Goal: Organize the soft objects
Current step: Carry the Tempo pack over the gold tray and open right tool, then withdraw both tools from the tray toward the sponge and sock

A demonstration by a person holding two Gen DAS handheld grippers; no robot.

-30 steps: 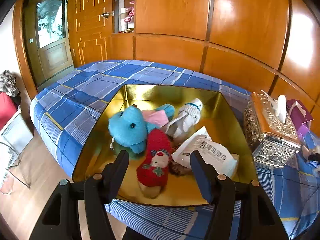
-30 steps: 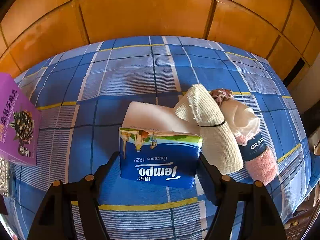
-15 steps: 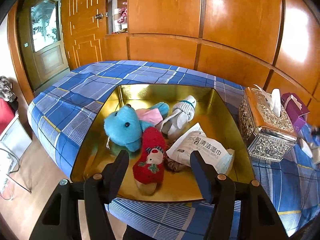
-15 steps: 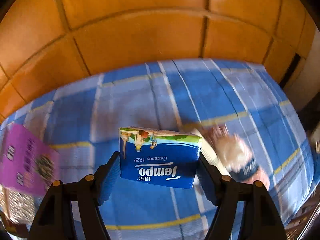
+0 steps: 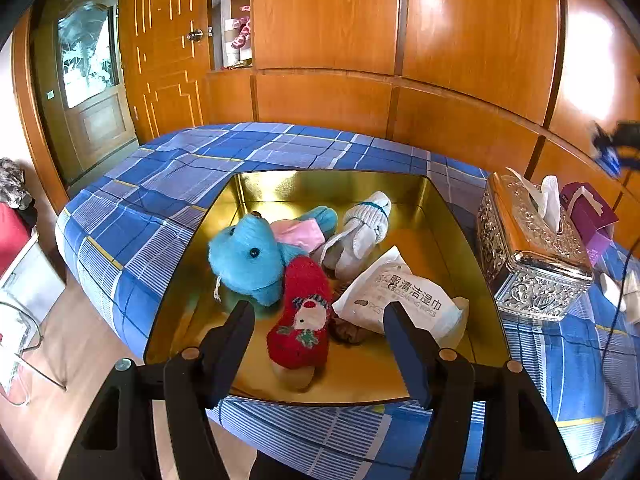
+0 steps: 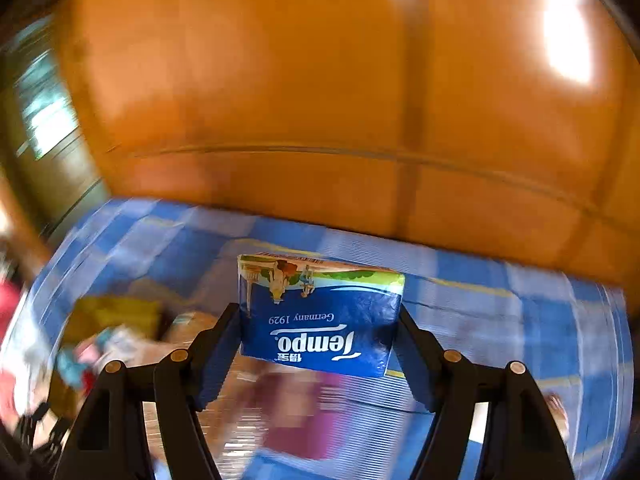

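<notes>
Since one second ago the right gripper has lifted the tissue pack off the bedspread: then the pack sat on the cloth beside a rolled towel and a pink roll, now it hangs in the air between the jaws, with blurred wood panelling behind it and the blurred bedspread below. Both right pads press the pack's two sides, so the right jaws are clenched on it; print on the pack reads upside down. Left of the right jaws, low in the frame, a smear of gold and mixed colours shows, too blurred to name. The left gripper has kept its place over the near edge of the gold tray; its jaws have just been opening a little and stand released, pads touching nothing. Seen between the left jaws, inside the tray: a red sock with a white face pattern. Beyond the left jaw tip lies a blue plush toy, touching the sock. Farther out, a pink cloth and a white sock. Just beyond the right jaw tip sits a white wipes packet, resting partly over a brown item I cannot identify. Right of the jaws, outside the tray, stands a silver tissue box, and past it a purple box.
</notes>
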